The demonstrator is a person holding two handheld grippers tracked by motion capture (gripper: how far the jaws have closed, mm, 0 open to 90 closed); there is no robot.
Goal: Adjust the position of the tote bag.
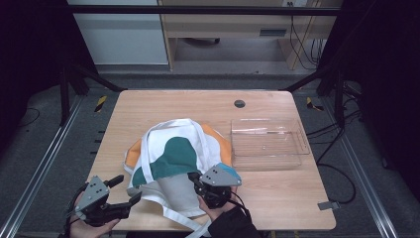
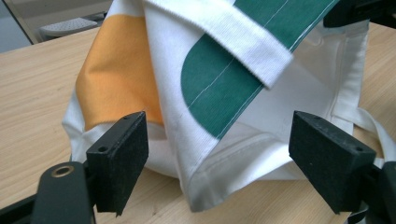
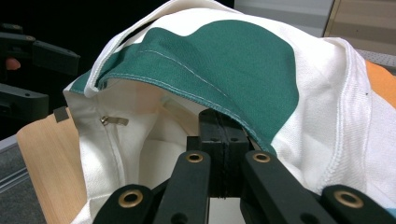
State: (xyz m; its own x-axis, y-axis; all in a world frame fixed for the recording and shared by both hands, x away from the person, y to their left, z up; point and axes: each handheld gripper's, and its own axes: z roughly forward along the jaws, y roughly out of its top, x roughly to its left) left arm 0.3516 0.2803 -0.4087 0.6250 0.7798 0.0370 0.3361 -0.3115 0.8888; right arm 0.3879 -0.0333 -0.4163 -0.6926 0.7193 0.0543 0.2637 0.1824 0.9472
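Two grippers worked at the near edge of a wooden table (image 1: 148, 106) in the high view, with a white cloth bag (image 1: 176, 158) printed in green and orange lying between them. The left gripper (image 1: 128, 191) sat at the bag's near left corner, its jaws spread and nothing pinched. The right gripper (image 1: 194, 179) rested on the bag's near right part. A clear plastic tray (image 1: 267, 144) stood just right of the bag. Around the table ran a dark frame, grey floor and loose cables.

In the left gripper view, the two black pads (image 2: 119, 156) stood wide apart, with the bag's bottom corner (image 2: 205, 191) lying between them, touching neither. A white strap (image 2: 233, 37) crossed the green patch above.

In the right gripper view, the jaws were shut tight together on the bag's green hem (image 3: 187, 79), holding the mouth open. A small zip pull (image 3: 112, 121) showed inside.
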